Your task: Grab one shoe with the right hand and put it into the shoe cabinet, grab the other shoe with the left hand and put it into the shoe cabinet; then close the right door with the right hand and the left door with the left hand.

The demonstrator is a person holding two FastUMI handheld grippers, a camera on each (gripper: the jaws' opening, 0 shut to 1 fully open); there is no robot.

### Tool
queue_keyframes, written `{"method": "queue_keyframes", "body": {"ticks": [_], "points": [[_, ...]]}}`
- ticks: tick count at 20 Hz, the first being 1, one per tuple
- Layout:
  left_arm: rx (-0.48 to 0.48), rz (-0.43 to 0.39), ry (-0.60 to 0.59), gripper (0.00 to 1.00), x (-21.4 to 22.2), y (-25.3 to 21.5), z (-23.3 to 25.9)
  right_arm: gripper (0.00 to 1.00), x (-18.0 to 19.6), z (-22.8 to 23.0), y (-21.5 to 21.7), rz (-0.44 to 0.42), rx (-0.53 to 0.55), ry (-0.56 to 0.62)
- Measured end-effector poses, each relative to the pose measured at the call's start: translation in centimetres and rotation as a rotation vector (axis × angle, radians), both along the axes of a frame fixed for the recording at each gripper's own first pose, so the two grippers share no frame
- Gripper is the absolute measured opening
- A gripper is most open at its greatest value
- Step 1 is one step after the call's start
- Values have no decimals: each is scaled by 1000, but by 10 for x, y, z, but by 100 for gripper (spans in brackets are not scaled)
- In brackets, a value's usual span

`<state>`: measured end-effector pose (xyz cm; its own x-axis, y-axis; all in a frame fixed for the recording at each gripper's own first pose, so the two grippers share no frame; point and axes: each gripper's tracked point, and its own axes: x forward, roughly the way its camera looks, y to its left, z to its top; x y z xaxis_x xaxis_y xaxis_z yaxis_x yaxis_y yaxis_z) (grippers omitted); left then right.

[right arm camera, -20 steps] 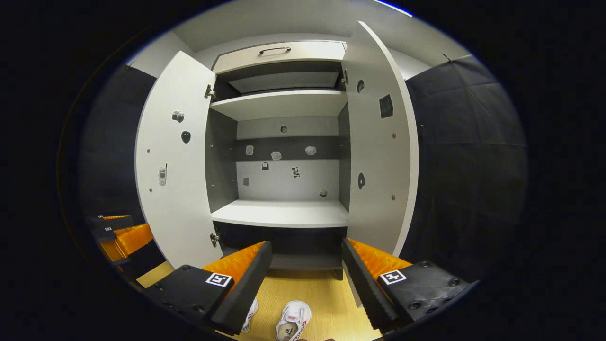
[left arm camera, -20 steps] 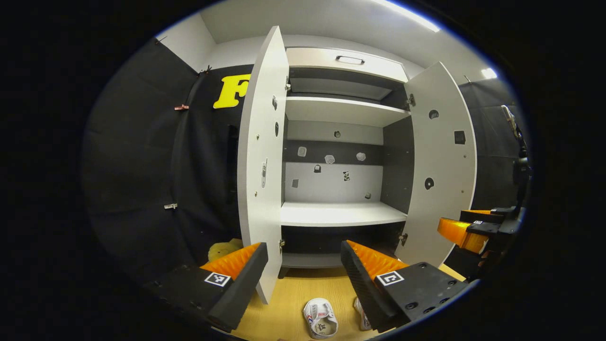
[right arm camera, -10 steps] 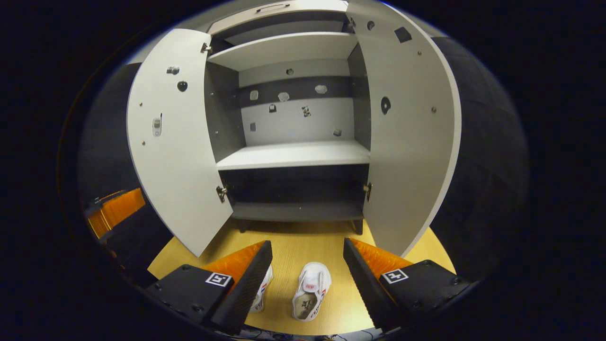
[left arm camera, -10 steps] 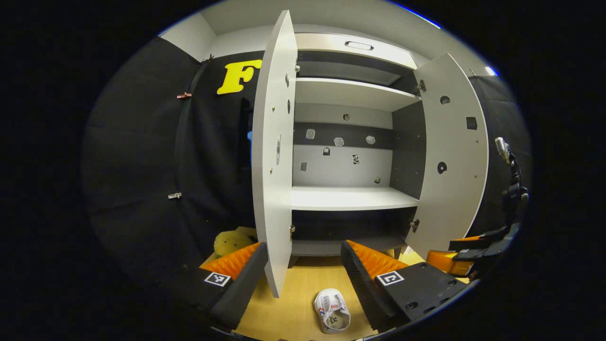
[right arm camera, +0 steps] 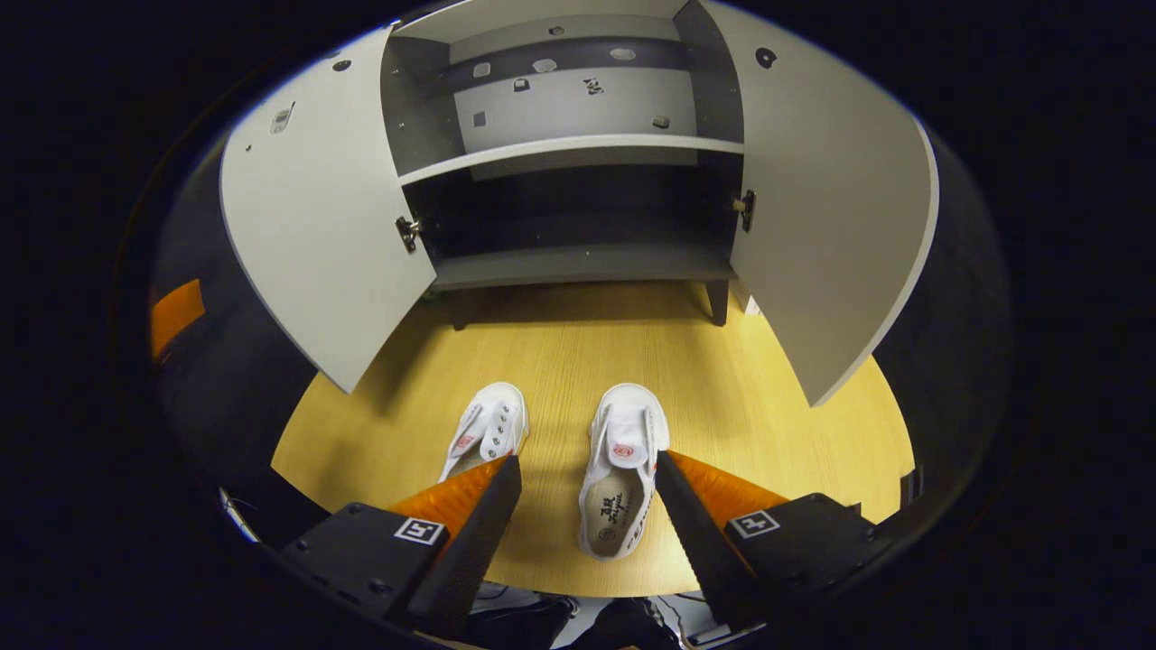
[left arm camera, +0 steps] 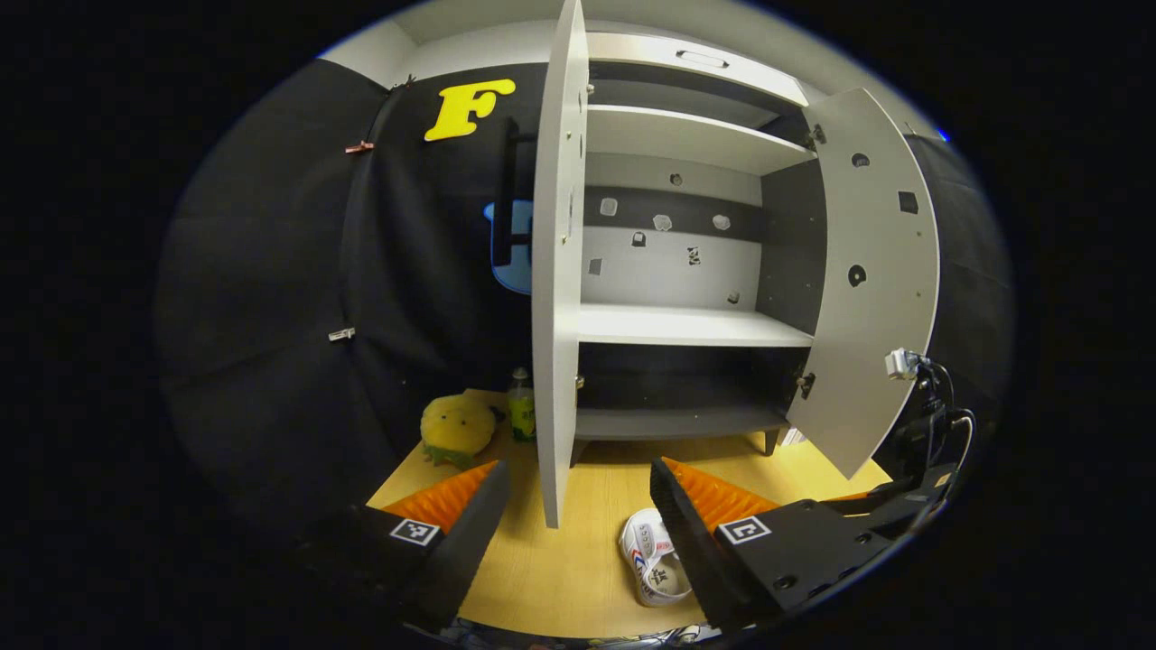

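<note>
Both tools spread, empty; right tool (right arm camera: 587, 474) dropped toward right shoe (right arm camera: 623, 483), cabinet (right arm camera: 578, 144) receded.

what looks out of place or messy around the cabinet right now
Nothing is spilled or damaged. The two shoes, left shoe and right shoe, lie on the wooden floor in front of the open shoe cabinet. A yellow plush toy and a bottle sit beside the cabinet, unrelated to shoes.

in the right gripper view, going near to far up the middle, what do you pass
right gripper → shoe → bare wooden floor → cabinet's bottom shelf → middle shelf → back wall stickers
</note>
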<state>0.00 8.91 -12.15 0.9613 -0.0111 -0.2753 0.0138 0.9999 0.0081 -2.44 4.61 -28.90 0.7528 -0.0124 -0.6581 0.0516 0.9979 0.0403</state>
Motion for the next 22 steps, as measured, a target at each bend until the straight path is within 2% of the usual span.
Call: {"method": "queue_keyframes", "body": {"ticks": [3, 6, 11, 13, 17, 18, 19, 21, 22], "points": [[28, -2, 16, 96, -4, 10, -10, 98, 2, -33, 1, -40, 30, 55], [15, -12, 38, 96, -9, 15, -18, 98, 4, -65, 2, -46, 72, 116], [-2, -4, 73, 96, -14, 25, -35, 94, 16, -94, -2, -53, 63, 141], [5, 2, 88, 96, -16, 31, -42, 87, 19, -105, 4, -64, 77, 153], [3, 9, 115, 96, -22, 37, -53, 86, 30, -120, 3, -86, 70, 151], [1, 9, 119, 96, -23, 37, -55, 84, 35, -125, 1, -97, 60, 150], [0, 10, 123, 96, -23, 37, -57, 76, 39, -129, 0, -109, 52, 148], [1, 10, 120, 96, -22, 38, -57, 68, 49, -135, -2, -134, 37, 137], [4, 9, 117, 96, -22, 38, -56, 66, 53, -136, -6, -149, 21, 124]]}}
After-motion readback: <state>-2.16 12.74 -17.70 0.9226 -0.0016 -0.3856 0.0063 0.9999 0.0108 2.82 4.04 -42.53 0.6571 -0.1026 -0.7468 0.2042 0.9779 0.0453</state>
